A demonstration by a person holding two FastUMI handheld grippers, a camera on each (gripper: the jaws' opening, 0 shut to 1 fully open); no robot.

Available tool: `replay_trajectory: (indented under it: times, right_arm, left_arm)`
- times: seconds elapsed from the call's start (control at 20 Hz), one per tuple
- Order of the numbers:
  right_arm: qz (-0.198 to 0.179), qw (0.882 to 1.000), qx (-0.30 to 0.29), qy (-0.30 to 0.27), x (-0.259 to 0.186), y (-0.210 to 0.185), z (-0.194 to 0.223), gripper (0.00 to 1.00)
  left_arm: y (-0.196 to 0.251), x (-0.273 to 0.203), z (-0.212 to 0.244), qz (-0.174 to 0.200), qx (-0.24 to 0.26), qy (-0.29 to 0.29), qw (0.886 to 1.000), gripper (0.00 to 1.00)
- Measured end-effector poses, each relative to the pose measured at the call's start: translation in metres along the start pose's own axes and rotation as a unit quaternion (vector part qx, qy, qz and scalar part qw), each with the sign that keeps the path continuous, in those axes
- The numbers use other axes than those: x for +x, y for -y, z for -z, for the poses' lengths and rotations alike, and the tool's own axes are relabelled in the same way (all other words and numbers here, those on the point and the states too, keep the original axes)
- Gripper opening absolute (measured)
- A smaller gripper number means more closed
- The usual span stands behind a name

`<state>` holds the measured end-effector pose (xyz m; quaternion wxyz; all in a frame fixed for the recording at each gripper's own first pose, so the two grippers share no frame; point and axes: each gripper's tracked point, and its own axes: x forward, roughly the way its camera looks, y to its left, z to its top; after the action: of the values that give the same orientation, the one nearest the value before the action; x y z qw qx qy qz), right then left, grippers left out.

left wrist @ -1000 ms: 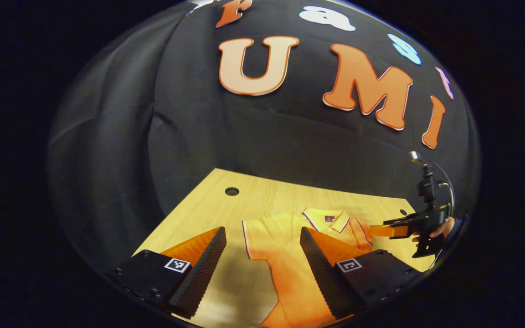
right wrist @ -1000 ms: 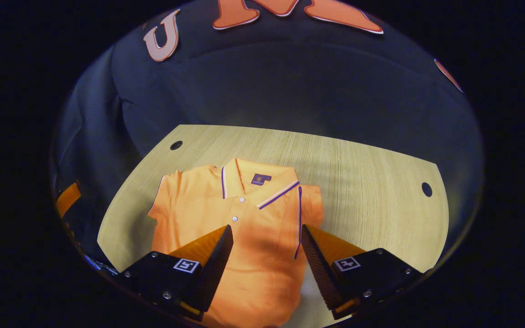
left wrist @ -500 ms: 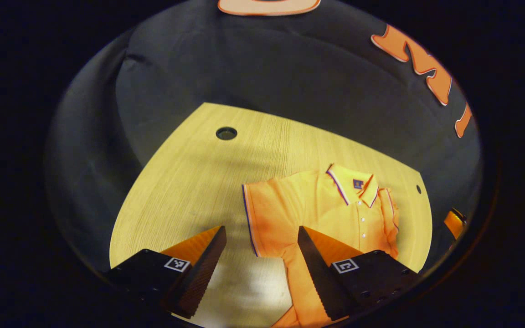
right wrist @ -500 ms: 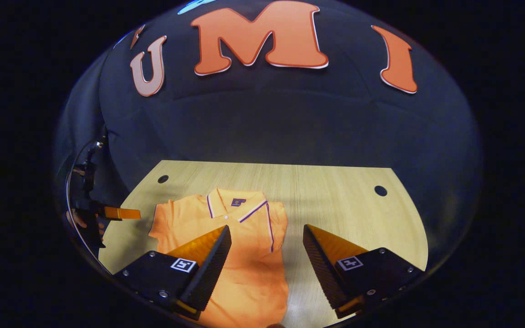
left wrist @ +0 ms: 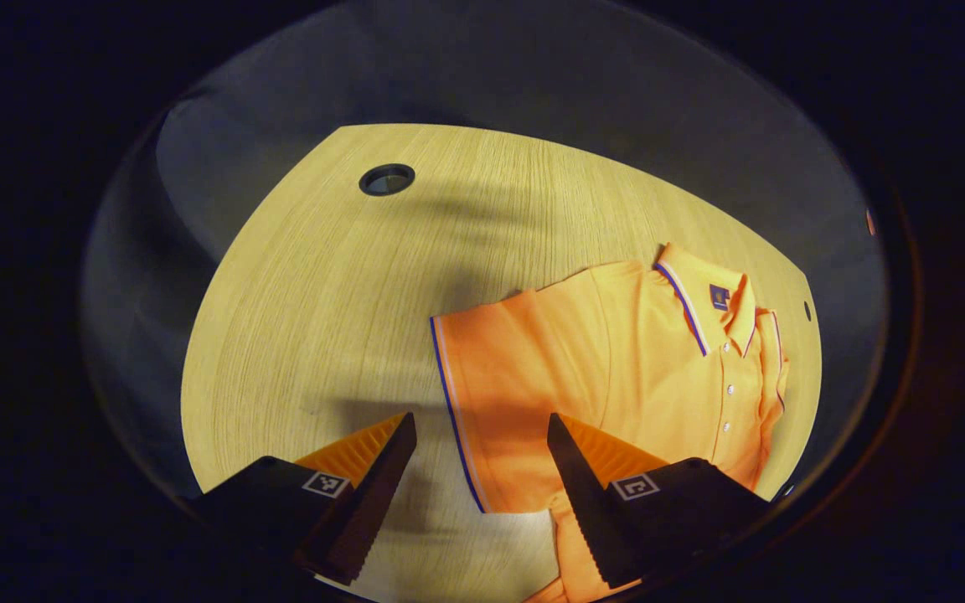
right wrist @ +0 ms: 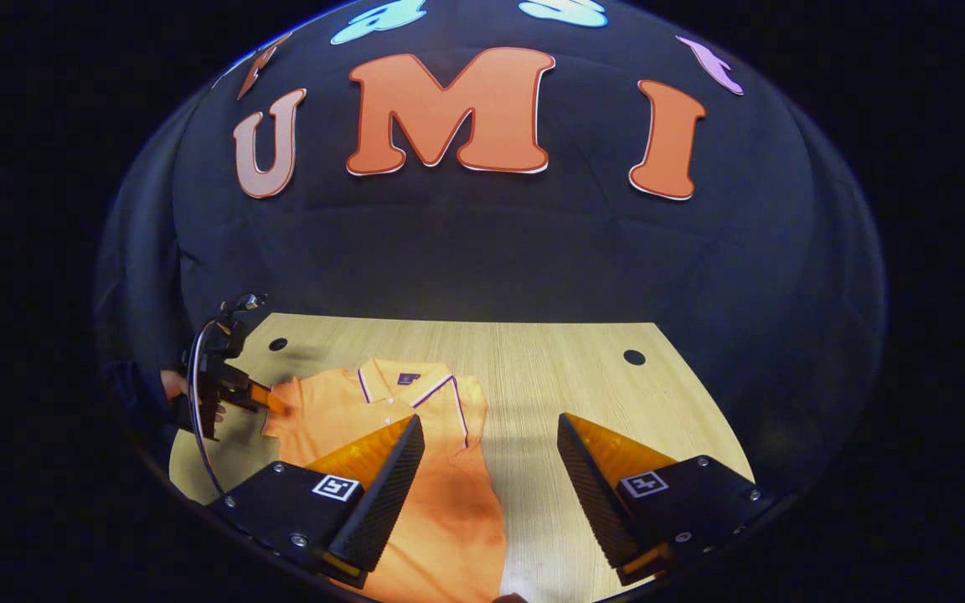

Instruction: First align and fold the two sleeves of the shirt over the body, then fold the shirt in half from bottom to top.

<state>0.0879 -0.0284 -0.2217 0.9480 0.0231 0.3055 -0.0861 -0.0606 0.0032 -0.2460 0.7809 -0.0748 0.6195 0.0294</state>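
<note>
One orange short-sleeved polo shirt (left wrist: 616, 368) flat on pale wooden table (left wrist: 323, 276); left gripper (left wrist: 478, 469) spread, straddling unfolded sleeve hem for pickup; right gripper (right wrist: 489, 469) spread, empty, standing clear.

shirt (left wrist: 616, 368): soft matt knit cloth | surface (left wrist: 323, 293): pale wood grain, smooth, slight sheen | my tool's fingers (left wrist: 386, 486): ridged, matt faces

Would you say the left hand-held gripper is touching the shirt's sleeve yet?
Cannot tell. In the left gripper view the open left hand-held gripper frames the sleeve hem, but no contact or gap with the fingers shows plainly.
</note>
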Motion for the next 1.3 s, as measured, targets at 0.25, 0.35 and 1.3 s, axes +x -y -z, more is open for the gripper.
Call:
replay_trajectory:
  times: [0.25, 0.35, 1.3]
  right_arm:
    - [0.013, 1.000, 0.001, -0.001, -0.019, 0.009, 0.011, 0.98]
    - [0.011, 1.000, 0.004, 0.000, -0.019, 0.013, 0.011, 0.98]
    - [0.034, 0.999, 0.019, 0.031, -0.052, 0.064, 0.015, 0.98]
  left_arm:
    - [0.001, 0.016, -0.003, -0.029, 0.034, -0.004, 0.999, 0.72]
    - [0.010, 0.012, -0.007, -0.017, 0.034, 0.006, 0.999, 0.35]
    - [0.169, -0.056, -0.037, 0.133, 0.147, 0.109, 0.974, 0.18]
